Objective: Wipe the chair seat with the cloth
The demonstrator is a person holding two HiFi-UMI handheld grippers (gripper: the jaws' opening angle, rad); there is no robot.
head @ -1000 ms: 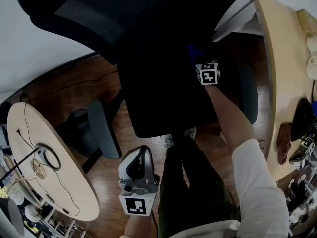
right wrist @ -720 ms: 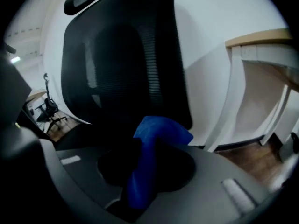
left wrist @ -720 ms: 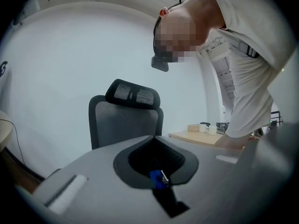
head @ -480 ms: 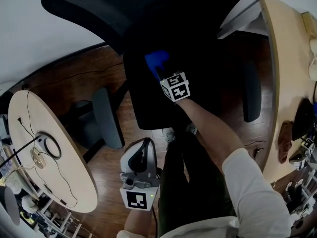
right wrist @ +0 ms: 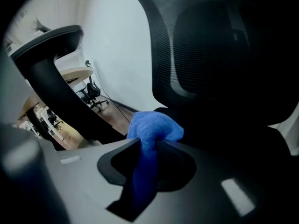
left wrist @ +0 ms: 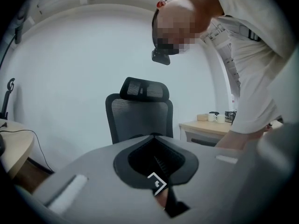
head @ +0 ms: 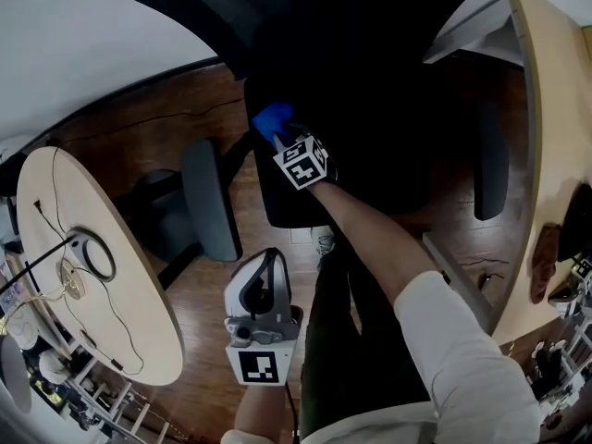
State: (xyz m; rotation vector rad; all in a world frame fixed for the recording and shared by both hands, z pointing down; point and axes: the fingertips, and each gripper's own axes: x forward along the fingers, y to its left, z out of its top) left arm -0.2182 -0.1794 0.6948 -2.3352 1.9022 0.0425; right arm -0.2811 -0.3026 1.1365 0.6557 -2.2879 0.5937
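Observation:
The black office chair seat [head: 361,146] fills the top middle of the head view. My right gripper [head: 282,134] is shut on a bunched blue cloth [head: 272,118] and presses it on the seat's front left corner, near the left armrest [head: 211,200]. In the right gripper view the blue cloth [right wrist: 152,127] bulges out past the right gripper [right wrist: 150,141], with the mesh backrest [right wrist: 210,45] behind it. My left gripper [head: 263,314] hangs low over the floor beside the person's legs, away from the chair; the left gripper [left wrist: 154,136] looks shut and holds nothing.
A round wooden table [head: 139,340] with cables and a coiled lead stands at the left. A long desk [head: 555,91] runs down the right side. The chair's right armrest [head: 490,160] sits between seat and desk. Wooden floor [head: 148,146] lies around the chair.
My right gripper has swept the blue cloth from the seat's right back area leftward and forward to the front left corner. The left gripper has stayed where it was.

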